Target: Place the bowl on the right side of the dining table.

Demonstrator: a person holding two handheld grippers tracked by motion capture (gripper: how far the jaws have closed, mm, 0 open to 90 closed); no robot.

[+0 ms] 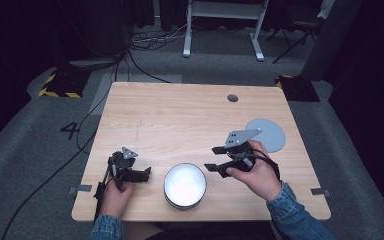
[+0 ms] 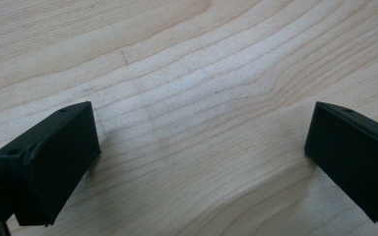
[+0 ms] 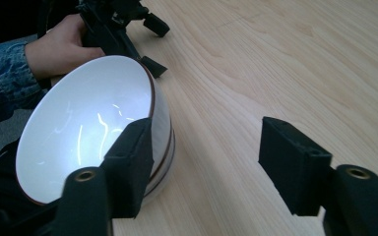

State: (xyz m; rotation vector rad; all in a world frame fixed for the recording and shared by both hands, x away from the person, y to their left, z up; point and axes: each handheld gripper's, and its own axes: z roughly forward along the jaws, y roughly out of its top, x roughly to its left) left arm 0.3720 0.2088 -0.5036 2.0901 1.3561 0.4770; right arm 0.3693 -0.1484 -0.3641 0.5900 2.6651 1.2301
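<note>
White and glossy, the bowl (image 1: 185, 185) looks like glazed ceramic: stiff, fairly heavy for its size, slippery on its smooth wall and liable to chip or break if dropped or knocked. It stands upright at the near edge of the bench (image 1: 180, 120), between the two grippers. The best hold is probably across the rim, one finger inside and one outside, where the thin lip with its dark band gives a firm pinch; the curved outer wall would likely slide. The right gripper (image 1: 214, 158) sits just right of the bowl, its fingers (image 3: 128, 162) apart with nothing between them. The left gripper (image 1: 147, 173) rests just left of it, fingers (image 2: 54, 157) wide apart over bare wood. Count: one bowl, one grey disc (image 1: 269, 134) at far right, two grippers.
</note>
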